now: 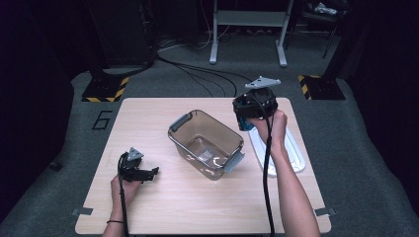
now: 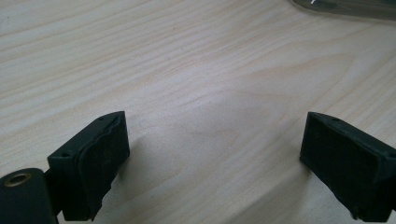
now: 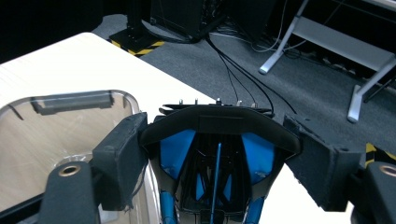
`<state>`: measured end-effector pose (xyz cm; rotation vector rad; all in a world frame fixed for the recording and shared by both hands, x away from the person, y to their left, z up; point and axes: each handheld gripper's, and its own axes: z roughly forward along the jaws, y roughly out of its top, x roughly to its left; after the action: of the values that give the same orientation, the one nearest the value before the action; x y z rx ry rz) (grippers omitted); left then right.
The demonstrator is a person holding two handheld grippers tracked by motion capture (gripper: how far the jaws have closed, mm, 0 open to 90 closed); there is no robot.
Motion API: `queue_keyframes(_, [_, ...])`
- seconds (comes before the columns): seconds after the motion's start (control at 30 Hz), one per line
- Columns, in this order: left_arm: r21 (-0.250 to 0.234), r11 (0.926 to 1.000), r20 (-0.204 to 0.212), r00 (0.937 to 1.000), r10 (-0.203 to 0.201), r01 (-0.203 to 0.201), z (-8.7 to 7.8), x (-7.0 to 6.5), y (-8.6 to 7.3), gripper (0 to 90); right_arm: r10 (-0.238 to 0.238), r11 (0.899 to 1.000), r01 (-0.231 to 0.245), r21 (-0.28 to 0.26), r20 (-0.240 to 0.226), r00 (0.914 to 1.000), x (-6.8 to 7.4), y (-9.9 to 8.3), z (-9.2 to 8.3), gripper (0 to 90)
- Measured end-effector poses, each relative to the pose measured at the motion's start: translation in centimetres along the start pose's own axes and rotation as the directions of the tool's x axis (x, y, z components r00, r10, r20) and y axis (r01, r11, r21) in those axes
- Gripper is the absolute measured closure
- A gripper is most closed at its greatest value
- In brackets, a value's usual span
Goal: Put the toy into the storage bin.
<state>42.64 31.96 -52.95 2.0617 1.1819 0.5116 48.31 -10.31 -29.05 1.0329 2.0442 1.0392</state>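
Tools first: your left tool [image 1: 154, 172] rests low on the desk [image 1: 163, 207] near its left edge, pointing right toward the bin [image 1: 206, 144]; in the left gripper view its pads [image 2: 100, 161] stand wide apart over bare wood with nothing between them, and a corner of the bin shows at the top right [image 2: 345, 8]; your right tool [image 1: 249, 120] is held up in your right hand [image 1: 272, 126] above the desk, just right of the bin's far end; in the right gripper view its pads [image 3: 122, 156] press on either side of a black and blue gadget [image 3: 217, 158], so it is clamped on that gadget, jaws fairly wide because the thing is broad; the gadget hangs off the desk, beside the bin's rim; the bin is clear, with grey handles, standing open in the middle of the desk; its lid [image 1: 291, 153] lies flat on the desk to the right, under your right forearm.
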Motion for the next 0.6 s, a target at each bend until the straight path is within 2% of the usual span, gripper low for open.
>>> queue_keyframes(0.27, [0.0, 1.0, 0.001, 1.0, 0.001, -0.001, 0.0, 0.0, 0.0, 7.7, -0.045, 0.999, 0.045, -0.02, -0.028, 0.9986, 1.5, 1.1, -0.3, 24.1])
queue_keyframes(0.6, [0.0, 1.0, 0.0, 1.0, 0.0, 0.0, 0.0, 0.0, 0.0, 7.7, -0.066, 0.997, 0.063, -0.04, -0.083, 0.9943, 3.7, 1.9, -0.7, 24.1])
